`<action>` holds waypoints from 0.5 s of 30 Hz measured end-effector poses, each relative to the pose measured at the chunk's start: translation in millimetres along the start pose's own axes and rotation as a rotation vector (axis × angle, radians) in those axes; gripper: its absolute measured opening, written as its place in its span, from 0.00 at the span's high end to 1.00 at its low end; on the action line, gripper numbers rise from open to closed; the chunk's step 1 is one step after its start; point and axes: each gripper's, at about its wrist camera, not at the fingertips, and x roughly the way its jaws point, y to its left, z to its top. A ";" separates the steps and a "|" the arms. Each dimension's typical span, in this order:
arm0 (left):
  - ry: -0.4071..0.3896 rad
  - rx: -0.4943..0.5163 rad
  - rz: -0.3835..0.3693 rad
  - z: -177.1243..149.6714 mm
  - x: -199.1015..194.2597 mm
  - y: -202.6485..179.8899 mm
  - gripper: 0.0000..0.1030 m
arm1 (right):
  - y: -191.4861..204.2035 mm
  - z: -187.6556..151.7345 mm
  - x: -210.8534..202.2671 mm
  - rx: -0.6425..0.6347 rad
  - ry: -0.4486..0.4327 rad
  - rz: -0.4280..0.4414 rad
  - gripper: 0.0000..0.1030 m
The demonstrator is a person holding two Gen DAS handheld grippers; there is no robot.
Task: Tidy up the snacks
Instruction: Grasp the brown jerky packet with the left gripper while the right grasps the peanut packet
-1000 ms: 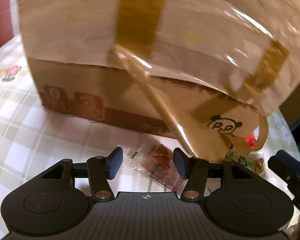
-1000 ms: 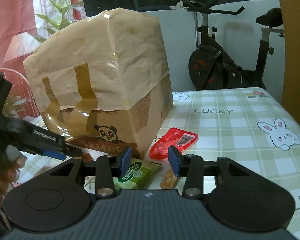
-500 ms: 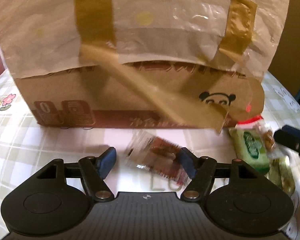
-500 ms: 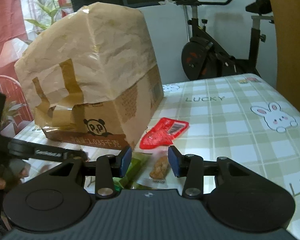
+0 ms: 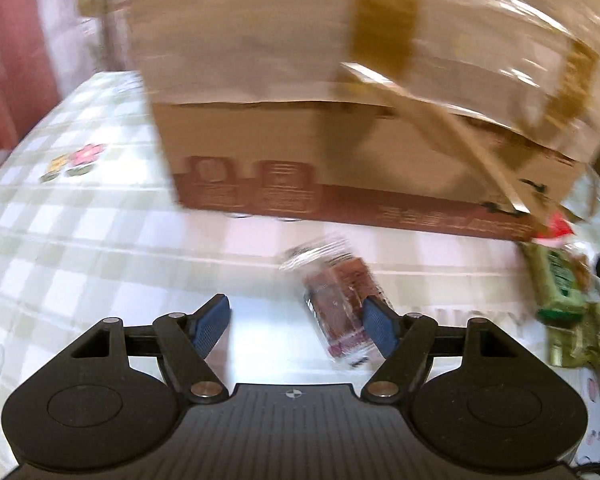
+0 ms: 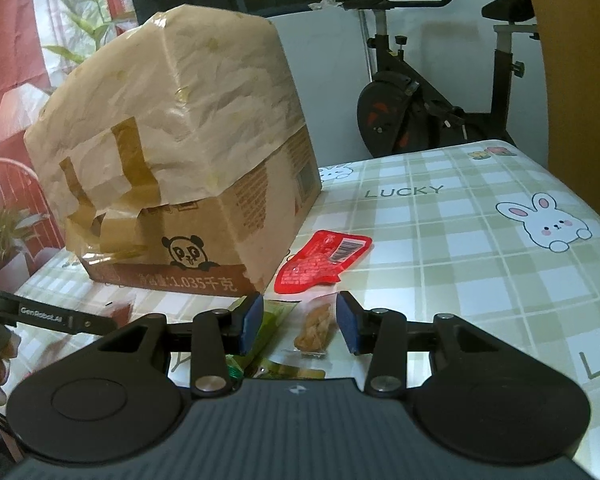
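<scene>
The tabletop [image 6: 480, 248], under a green checked cloth, carries everything in play. The box [image 6: 204, 168] stands on it, its upper part wrapped in crumpled paper and brown tape, with loose tape strips hanging over the front face. An exercise bike [image 6: 428, 92] stands beyond the tabletop's far edge, clear of the work.

The snacks lie near the box's front corner. The red packet [image 6: 320, 262] lies flat just beside that corner. The green pack [image 5: 560, 284] lies nearer the person, with another green wrapper partly hidden beneath it. The twist snack [image 6: 314, 330] lies in its clear wrapper between the right tool's pads. The brown snack [image 5: 338, 300], also in clear wrap, lies apart from the others, in front of the box.

Left tool [image 5: 296, 326]: the jaws are opening. The brown snack lies between them, close against the right-hand pad; whether that pad touches it is lost in blur. The left pad stands well clear.

Right tool [image 6: 298, 322]: the jaws stand partly spread around the twist snack, with a gap visible on both sides. Nothing is pinched.

Hazards:
- The brown snack sits off-centre and skewed in the left tool. A closure from here would probably push or spin it rather than clamp it.
- Clear wrap is slippery and crushes easily.
- The hanging tape strips could catch a tool working close to the box.
- The stacked green packs leave little room for a pad.
</scene>
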 end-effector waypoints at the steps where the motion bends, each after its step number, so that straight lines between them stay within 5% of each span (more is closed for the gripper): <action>1: 0.000 -0.033 0.022 -0.1 -0.2 8.6 0.27 | -0.6 -0.1 -0.3 0.004 -0.001 0.000 0.57; 6: -0.019 -0.147 0.027 3.5 -4.7 30.5 0.28 | 1.0 -0.2 0.5 -0.002 0.002 0.001 0.57; 15: -0.102 0.043 0.013 -4.5 13.6 2.3 0.30 | 2.0 -0.7 2.8 -0.002 0.010 -0.002 0.57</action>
